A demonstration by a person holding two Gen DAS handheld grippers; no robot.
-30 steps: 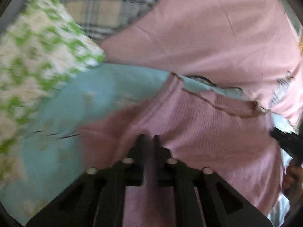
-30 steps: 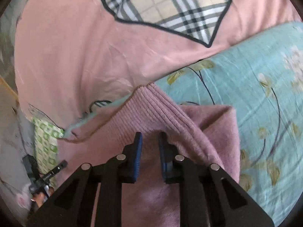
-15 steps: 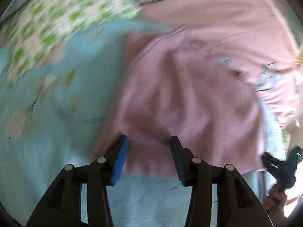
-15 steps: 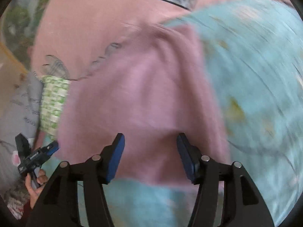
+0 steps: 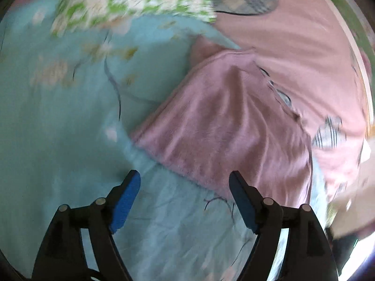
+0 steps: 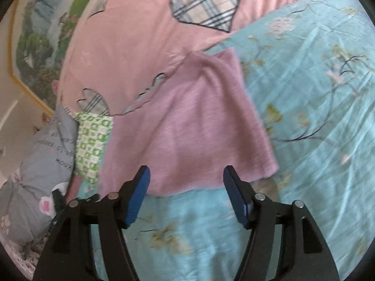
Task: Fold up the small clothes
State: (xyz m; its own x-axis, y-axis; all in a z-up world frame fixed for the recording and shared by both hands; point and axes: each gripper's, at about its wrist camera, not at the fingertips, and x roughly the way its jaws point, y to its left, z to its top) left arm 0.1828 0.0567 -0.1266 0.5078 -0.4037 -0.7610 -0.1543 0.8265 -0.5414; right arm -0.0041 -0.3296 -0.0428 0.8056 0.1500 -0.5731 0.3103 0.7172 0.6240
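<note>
**Both grippers let go; fold laid down**

A second ago each gripper pinched the mauve knit garment (image 6: pixel 192 126). Now left gripper (image 5: pixel 185 199) and right gripper (image 6: pixel 186 194) stand spread wide, holding nothing, pulled back over the teal floral sheet (image 6: pixel 316 140). Garment lies flat as a rough rectangle on the sheet, far edge touching the pink heart-print quilt (image 6: pixel 131 35), green-patterned cloth (image 6: pixel 91 145) just beside it. Judgement: this fold is placed; a further fold or tidy may remain.

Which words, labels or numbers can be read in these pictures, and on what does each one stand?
Grey printed pillow at the left of the right wrist view: a few lines of dark lettering, tilted and too blurred to read.
Nothing else bears any text; the folded mauve knitted garment shows no label.
</note>
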